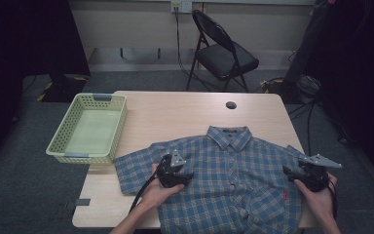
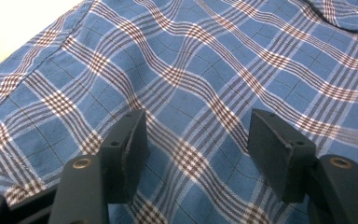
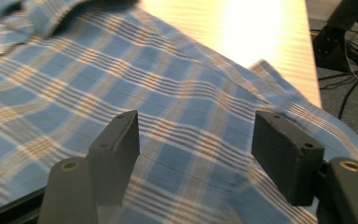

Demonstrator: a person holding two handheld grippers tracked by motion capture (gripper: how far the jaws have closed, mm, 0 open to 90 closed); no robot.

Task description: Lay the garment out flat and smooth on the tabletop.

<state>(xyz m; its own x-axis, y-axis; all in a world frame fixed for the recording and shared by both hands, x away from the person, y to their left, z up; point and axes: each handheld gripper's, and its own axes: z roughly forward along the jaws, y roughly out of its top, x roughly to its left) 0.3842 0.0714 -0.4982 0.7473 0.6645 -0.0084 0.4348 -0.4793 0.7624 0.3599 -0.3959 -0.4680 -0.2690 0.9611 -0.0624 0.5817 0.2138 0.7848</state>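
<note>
A blue plaid shirt (image 1: 229,180) lies spread flat on the near half of the wooden table (image 1: 175,114), collar toward the far side. My left gripper (image 1: 174,173) hovers over the shirt's left shoulder area, jaws open with only fabric (image 2: 196,93) below them. My right gripper (image 1: 302,174) is held over the shirt's right sleeve near the table's right edge, jaws open and nothing between them; in the right gripper view the plaid cloth (image 3: 168,107) runs under the jaws and bare table (image 3: 242,32) lies beyond.
A pale green plastic basket (image 1: 88,127) sits on the table's far left corner, overhanging the edge. A black folding chair (image 1: 221,51) stands behind the table. A dark round hole (image 1: 231,105) marks the tabletop. Cables and dark equipment (image 1: 302,83) lie on the floor at right.
</note>
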